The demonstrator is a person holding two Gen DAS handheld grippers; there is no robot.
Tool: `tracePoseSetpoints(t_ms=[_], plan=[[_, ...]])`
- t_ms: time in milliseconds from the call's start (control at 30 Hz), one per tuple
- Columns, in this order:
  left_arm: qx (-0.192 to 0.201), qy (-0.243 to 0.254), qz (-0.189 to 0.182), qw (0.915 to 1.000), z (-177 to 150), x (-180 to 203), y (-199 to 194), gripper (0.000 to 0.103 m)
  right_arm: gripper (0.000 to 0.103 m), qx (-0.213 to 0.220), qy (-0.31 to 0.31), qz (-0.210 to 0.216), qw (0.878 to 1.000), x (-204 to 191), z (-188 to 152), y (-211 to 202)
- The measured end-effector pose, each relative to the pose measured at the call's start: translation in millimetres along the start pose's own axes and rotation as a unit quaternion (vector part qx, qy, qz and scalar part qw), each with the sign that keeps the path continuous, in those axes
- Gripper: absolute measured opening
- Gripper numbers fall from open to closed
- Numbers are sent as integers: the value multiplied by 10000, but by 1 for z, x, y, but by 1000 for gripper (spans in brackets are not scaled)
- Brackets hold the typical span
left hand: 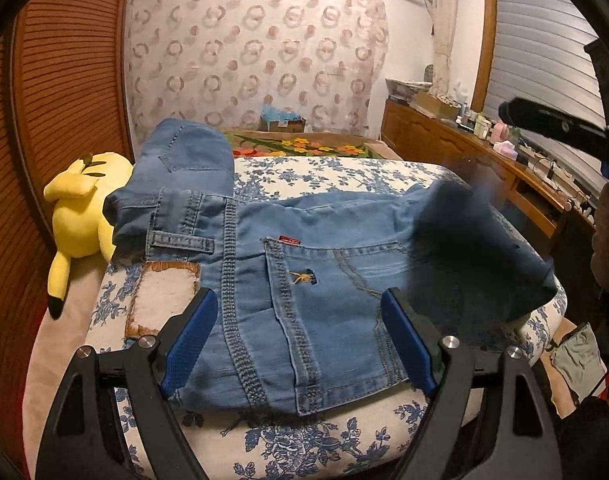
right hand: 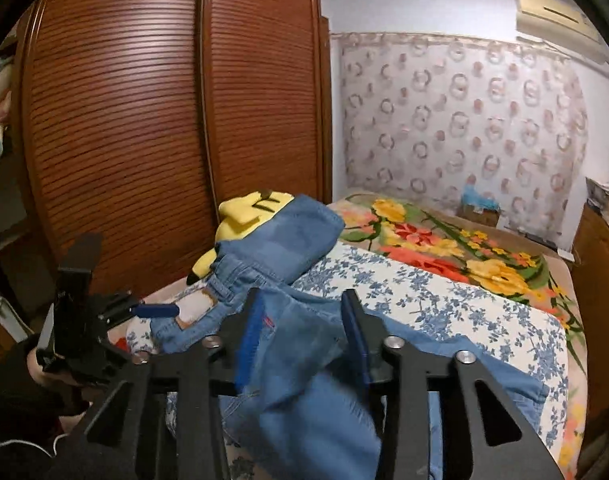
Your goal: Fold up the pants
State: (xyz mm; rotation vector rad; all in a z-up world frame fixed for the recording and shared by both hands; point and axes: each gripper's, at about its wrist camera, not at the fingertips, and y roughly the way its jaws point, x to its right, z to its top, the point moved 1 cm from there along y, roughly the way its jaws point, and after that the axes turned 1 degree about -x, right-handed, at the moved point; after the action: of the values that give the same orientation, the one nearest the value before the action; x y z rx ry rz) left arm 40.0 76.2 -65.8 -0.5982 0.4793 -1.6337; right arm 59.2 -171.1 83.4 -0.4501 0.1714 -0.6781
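Light blue jeans (left hand: 304, 264) lie across the bed's blue-flowered sheet (left hand: 324, 176), back pocket up and waistband to the left. One leg end is folded up against a yellow plush. My left gripper (left hand: 299, 296) hovers open just above the seat of the jeans, with its pads clear of the cloth. My right gripper (right hand: 302, 300) is raised over the bed's near right corner. Its jaws stand apart, and a blurred flap of denim (right hand: 304, 380) hangs loose between them. That flap (left hand: 472, 248) shows blurred at the right in the left wrist view.
A yellow plush toy (left hand: 80, 208) lies at the bed's left edge, next to a louvred wooden wardrobe (right hand: 144, 120). A bright flowered blanket (right hand: 444, 240) covers the far half of the bed. A cluttered wooden dresser (left hand: 464, 140) runs along the right wall.
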Motion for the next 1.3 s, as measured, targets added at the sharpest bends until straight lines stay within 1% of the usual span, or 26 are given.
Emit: tracePoseSetpoints(t_ms=[67, 100, 133, 233, 333, 500, 600, 633, 733, 767, 800, 900, 933, 1033, 1067, 1167, 1233, 1300], plan=[[-16, -14, -19, 10000, -1, 0, 2, 84, 46, -37, -3, -11, 10000, 6, 4, 8], [-26, -18, -33, 10000, -1, 1, 3, 84, 46, -34, 2, -79, 10000, 10, 3, 8], [-34, -18, -56, 10000, -2, 1, 5, 84, 46, -37, 22, -109, 9999, 13, 10, 4], [-69, 10, -124, 9999, -2, 6, 9, 84, 48, -74, 112, -243, 9996, 19, 11, 2], [-107, 76, -245, 9996, -2, 14, 15, 84, 48, -200, 210, -440, 9986, 17, 1, 1], [-137, 181, -415, 9989, 0, 27, 23, 84, 48, -488, 474, -652, 9956, 29, -13, 10], [-167, 234, -588, 9979, 2, 34, 29, 83, 48, -688, 658, -732, 9928, 34, -18, 18], [-192, 263, -655, 9973, 3, 37, 32, 81, 48, -748, 719, -718, 9920, 37, -19, 19], [-312, 330, -786, 9959, 5, 45, 44, 70, 48, -940, 829, -722, 9895, 40, -23, 29], [-367, 341, -847, 9951, 5, 48, 49, 64, 48, -1019, 851, -705, 9886, 39, -24, 33], [-413, 352, -892, 9945, 5, 49, 52, 60, 48, -1101, 868, -715, 9875, 40, -25, 38], [-639, 391, -846, 9936, -1, 54, 67, 55, 48, -1300, 951, -749, 9841, 41, -29, 48], [-679, 425, -867, 9930, -4, 56, 70, 55, 48, -1337, 975, -762, 9833, 42, -31, 50], [-668, 495, -830, 9931, -7, 60, 70, 52, 48, -1433, 1031, -727, 9816, 41, -38, 52], [-650, 504, -853, 9930, -8, 61, 68, 49, 48, -1473, 1038, -720, 9810, 40, -39, 54], [-626, 505, -869, 9930, -8, 63, 67, 43, 48, -1586, 1065, -713, 9790, 38, -41, 58], [-600, 551, -893, 9927, -8, 66, 65, 41, 48, -1639, 1126, -720, 9774, 45, -45, 58], [-603, 611, -937, 9919, -9, 70, 65, 36, 48, -1646, 1203, -670, 9767, 49, -47, 59]])
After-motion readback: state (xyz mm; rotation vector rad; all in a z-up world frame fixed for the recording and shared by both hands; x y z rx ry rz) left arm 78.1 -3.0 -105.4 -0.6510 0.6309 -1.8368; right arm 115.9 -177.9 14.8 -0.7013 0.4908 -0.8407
